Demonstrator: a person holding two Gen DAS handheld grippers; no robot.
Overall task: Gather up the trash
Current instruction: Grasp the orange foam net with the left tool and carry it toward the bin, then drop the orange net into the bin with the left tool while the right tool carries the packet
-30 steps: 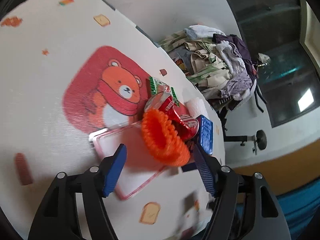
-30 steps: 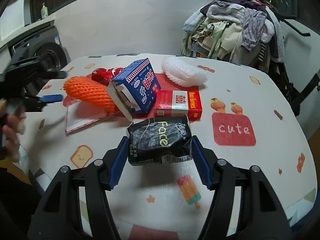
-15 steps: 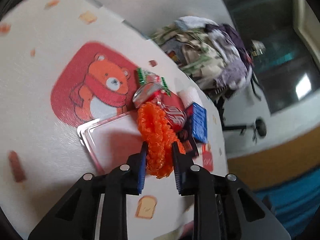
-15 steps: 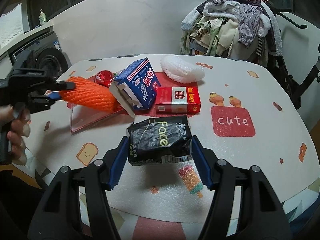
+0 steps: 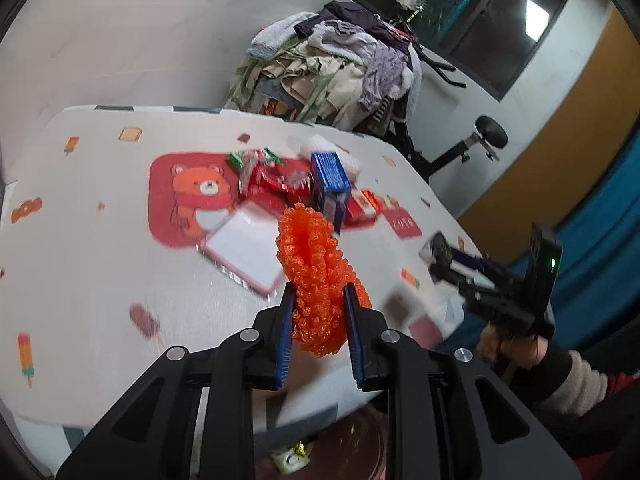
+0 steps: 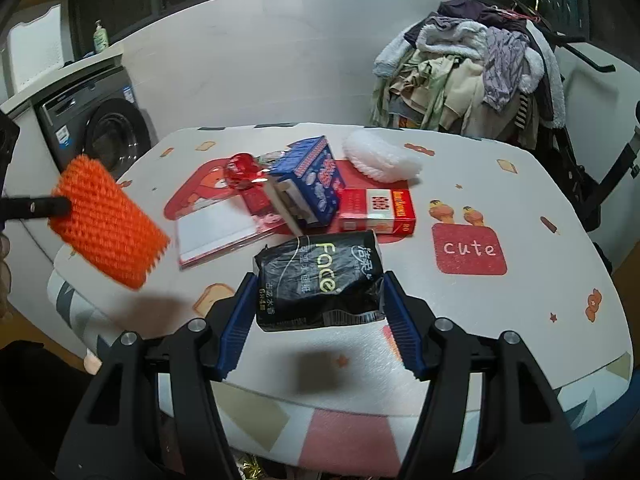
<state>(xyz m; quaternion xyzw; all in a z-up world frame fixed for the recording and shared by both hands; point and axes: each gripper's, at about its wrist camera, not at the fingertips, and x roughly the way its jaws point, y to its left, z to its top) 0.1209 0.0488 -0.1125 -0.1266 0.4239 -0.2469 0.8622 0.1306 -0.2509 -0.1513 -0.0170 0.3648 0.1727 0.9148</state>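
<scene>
The left hand-held gripper (image 5: 317, 312) is clamped narrow on an orange foam net (image 5: 318, 276). A second ago the net lay on the clear tray with the jaws wide around it. Now it hangs in the air, clear of the bench (image 5: 80, 240) and pulled toward the bench's near edge. From the right camera, the net (image 6: 106, 226) floats left of the tray, above the bench corner.

The right hand-held gripper (image 6: 318, 320) holds a black tissue pack (image 6: 318, 280) between its blue pads, lifted just above the bench, as it did a second ago.

Beyond the tissue pack lies the clear tray (image 6: 218, 232), now bare where the net was. Just past it stands a blue carton (image 6: 310, 184) with its flap open. A red box (image 6: 376, 210) lies right of the carton, touching it or nearly so. A red shiny wrapper (image 6: 242, 170) sits left of the carton, and a white foam net (image 6: 382, 156) lies behind it. Farthest off, a heap of clothes (image 6: 472, 68) rises past the bench.

Both grippers now carry one piece of trash, so two items are picked up. The likely next step is dropping them into a bin. No bin is clearly visible. The carton, red box, wrapper and white net are still to be collected.
</scene>
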